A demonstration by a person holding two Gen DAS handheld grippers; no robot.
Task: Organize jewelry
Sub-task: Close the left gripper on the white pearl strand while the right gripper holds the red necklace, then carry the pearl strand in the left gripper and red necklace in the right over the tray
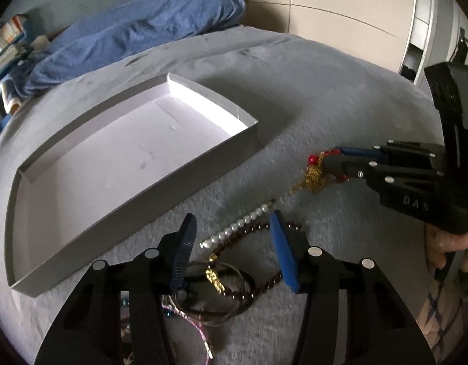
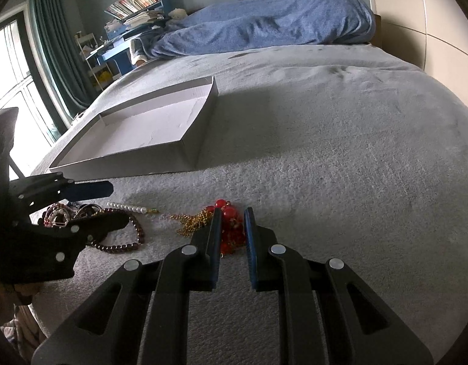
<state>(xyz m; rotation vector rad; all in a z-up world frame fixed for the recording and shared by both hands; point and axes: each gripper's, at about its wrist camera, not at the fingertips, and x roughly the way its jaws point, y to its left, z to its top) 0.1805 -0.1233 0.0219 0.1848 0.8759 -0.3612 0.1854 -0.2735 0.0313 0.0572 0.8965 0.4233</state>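
Grey fuzzy blanket (image 2: pixel 340 140) covers the bed, and a blue quilt (image 2: pixel 264 18) is bunched up at the far end. An open white box (image 2: pixel 191 149) sits on the blanket near the bed's left edge, and nothing is in it yet.

Your right gripper (image 2: pixel 232 231) is squeezed on the red bead necklace (image 2: pixel 229 228), and its gold chain (image 2: pixel 191 220) trails out to the left on the blanket. Your left gripper (image 1: pixel 231 243) is partly spread over the pile near the front edge of the bed. The pearl strand (image 1: pixel 237 228) and the dark bead bracelet (image 1: pixel 258 286) lie between its fingers, but the pads do not press on them yet, I think. Some thin bangles (image 1: pixel 221 292) and a pink chain (image 1: pixel 191 319) lie just under that gripper, partly hidden.

Watch out for tangles. If you lift the red necklace fast, the gold chain could catch on the pearl strand's end, which lies close to it. If your left gripper squeezes now, it may grab both the pearls and the dark beads together. The soft blanket could snag a thin chain too. The box is well apart from the pile, so something loose could drop on the way.
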